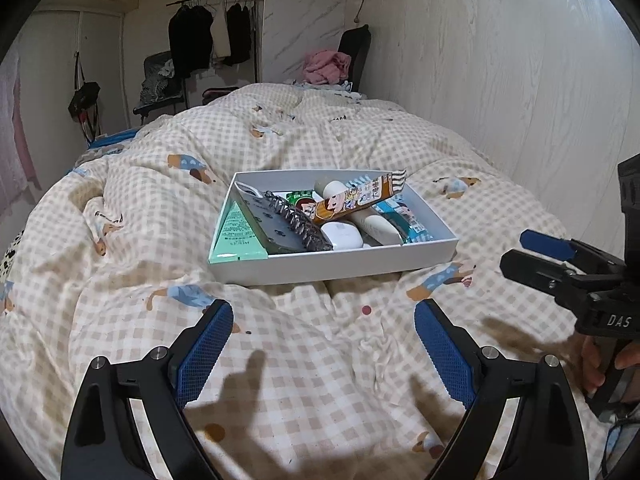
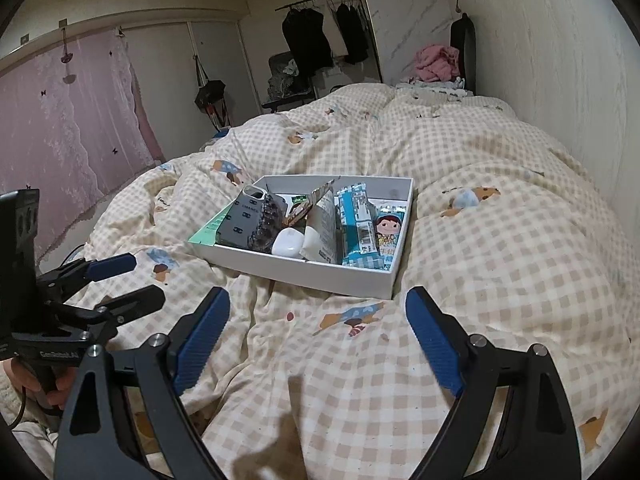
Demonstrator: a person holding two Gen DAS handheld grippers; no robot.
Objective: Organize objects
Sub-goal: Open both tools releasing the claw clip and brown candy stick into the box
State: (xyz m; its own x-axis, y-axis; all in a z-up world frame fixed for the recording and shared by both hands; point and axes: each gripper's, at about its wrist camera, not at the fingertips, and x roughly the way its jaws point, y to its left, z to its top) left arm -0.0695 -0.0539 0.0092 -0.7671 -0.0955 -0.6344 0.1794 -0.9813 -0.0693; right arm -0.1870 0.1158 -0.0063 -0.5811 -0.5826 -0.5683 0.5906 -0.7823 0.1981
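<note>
A white box (image 1: 340,266) (image 2: 304,274) sits on the checked duvet. It holds a grey phone case (image 1: 276,220) (image 2: 240,220), a dark hair claw (image 1: 298,220) (image 2: 266,224), a white earbud case (image 1: 342,236) (image 2: 288,242), a cream tube (image 1: 380,226), a green packet (image 1: 236,232), an orange snack wrapper (image 1: 360,196) and blue snack packets (image 2: 358,220). My left gripper (image 1: 324,320) is open and empty, short of the box. My right gripper (image 2: 318,304) is open and empty, near the box's front corner. Each gripper also shows in the other's view, the right one (image 1: 532,254), the left one (image 2: 132,280).
The checked duvet (image 1: 160,220) (image 2: 500,260) covers the bed. A wall (image 1: 520,60) runs along the right. A clothes rack (image 1: 212,36), a chair with pink cloth (image 1: 326,64) and a pink curtain (image 2: 72,120) stand beyond the bed.
</note>
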